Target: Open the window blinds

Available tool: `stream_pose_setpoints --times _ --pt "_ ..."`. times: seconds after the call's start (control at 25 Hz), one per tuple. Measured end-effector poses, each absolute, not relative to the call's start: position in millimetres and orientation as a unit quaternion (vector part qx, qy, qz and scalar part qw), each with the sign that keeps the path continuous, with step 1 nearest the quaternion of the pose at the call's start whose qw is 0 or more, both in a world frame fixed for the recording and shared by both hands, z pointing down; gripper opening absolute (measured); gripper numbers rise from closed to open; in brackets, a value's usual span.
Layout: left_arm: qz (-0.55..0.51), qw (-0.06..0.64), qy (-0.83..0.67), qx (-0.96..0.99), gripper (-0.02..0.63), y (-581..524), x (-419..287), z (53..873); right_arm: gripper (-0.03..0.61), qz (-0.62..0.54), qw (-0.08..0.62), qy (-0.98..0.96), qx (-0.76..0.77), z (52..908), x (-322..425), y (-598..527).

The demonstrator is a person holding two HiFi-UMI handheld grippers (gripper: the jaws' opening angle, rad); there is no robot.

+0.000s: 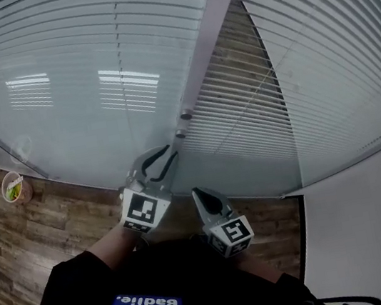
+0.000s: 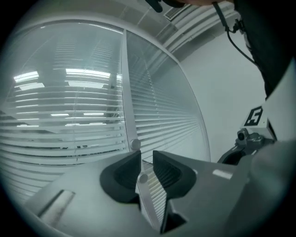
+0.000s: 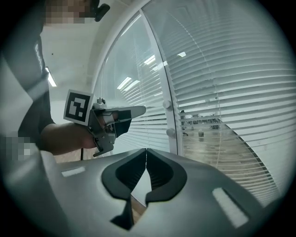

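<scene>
Sitting on the wooden floor (image 1: 63, 213) at the far left of the head view, a small cup (image 1: 14, 188) is holding something green, too small to name, and neither gripper view is showing it. The blinds (image 1: 321, 68) are hanging behind glass on both sides of a pale upright frame (image 1: 209, 40), and their tops and outer ends are running off every picture. Two round knobs are sitting one above the other on that frame. The left gripper (image 2: 146, 155) is pointing at the frame with its jaws standing a narrow gap apart. The lower knob (image 2: 142, 177) is showing in that gap, while the upper knob (image 2: 134, 144) is sitting just above the jaw tips. Whether the pads are touching the lower knob is not clear. The right gripper (image 3: 146, 151) is hanging lower and nearer the person, apart from the frame, with its jaws pressed together on nothing. Its view is showing more plainly what the head view is only hinting at: the slats right of the frame are tilted enough to let a wooden floor beyond show through, with a few small dark things on it that are too small to make out. It is also catching the hand (image 3: 60, 136) that is holding the left gripper.
</scene>
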State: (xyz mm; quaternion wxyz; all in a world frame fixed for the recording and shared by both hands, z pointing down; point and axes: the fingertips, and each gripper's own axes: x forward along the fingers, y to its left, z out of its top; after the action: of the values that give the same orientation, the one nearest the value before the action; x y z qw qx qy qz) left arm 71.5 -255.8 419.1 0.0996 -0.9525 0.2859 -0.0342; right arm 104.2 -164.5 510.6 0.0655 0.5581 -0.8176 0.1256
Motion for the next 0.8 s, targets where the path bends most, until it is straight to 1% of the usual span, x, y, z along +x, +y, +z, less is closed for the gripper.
stream_pose_setpoints --times 0.2,0.4,0.72,0.8 --pt "-0.070 0.118 0.334 -0.932 0.089 -283 81 421 0.005 0.123 0.068 -0.833 0.536 500 126 -182" --pt "-0.098 0.171 0.381 -0.903 0.104 -292 88 421 0.006 0.124 0.061 -0.848 0.512 505 144 -181" --pt "-0.118 0.175 0.423 -0.881 0.117 -317 97 422 0.008 0.114 0.069 -0.863 0.487 503 155 -183" --pt "-0.124 0.181 0.430 -0.876 0.138 -322 99 423 0.009 0.110 0.074 -0.864 0.486 504 155 -182"
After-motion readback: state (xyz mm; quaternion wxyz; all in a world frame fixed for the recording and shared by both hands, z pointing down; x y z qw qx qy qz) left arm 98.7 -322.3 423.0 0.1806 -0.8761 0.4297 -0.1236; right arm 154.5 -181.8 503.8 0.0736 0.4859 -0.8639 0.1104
